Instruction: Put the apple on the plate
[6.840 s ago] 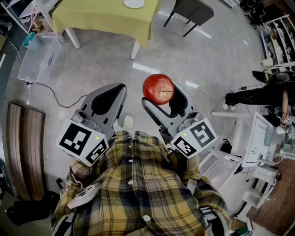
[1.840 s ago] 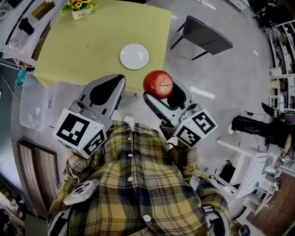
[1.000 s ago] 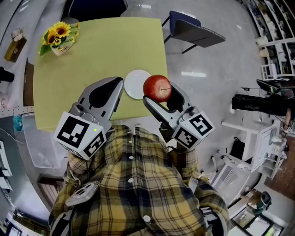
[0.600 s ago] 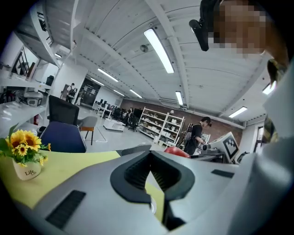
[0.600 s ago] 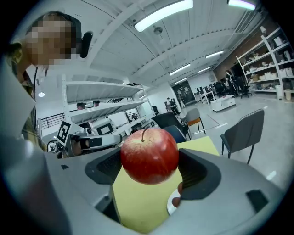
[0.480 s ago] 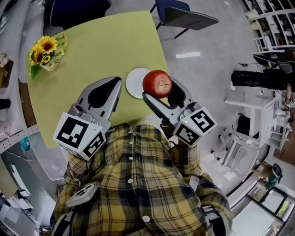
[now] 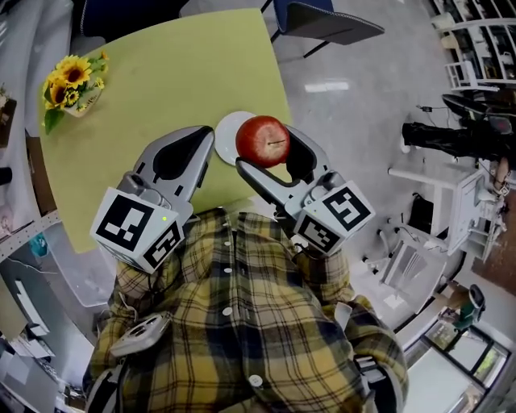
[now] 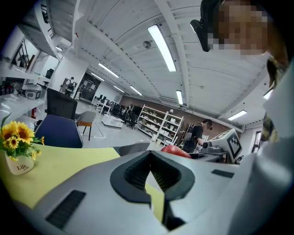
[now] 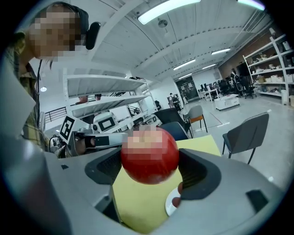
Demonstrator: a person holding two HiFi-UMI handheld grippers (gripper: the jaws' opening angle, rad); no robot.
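A red apple is held off the table, with my right gripper shut on it. In the right gripper view the apple fills the gap between the grey jaws of that gripper. The white plate lies on the yellow-green table near its edge, partly hidden behind the apple. A sliver of the plate shows below the apple in the right gripper view. My left gripper hangs just left of the plate with its jaws together and nothing in them. From the left gripper, the apple peeks over the jaw.
A small pot of sunflowers stands at the table's far left corner; the left gripper view shows the same pot. A dark chair stands beyond the table's right edge. White furniture and grey floor are to the right.
The table and plate have come nearer. My right gripper has carried the apple a little left, so it now overlaps the plate. The left gripper keeps its place beside it.
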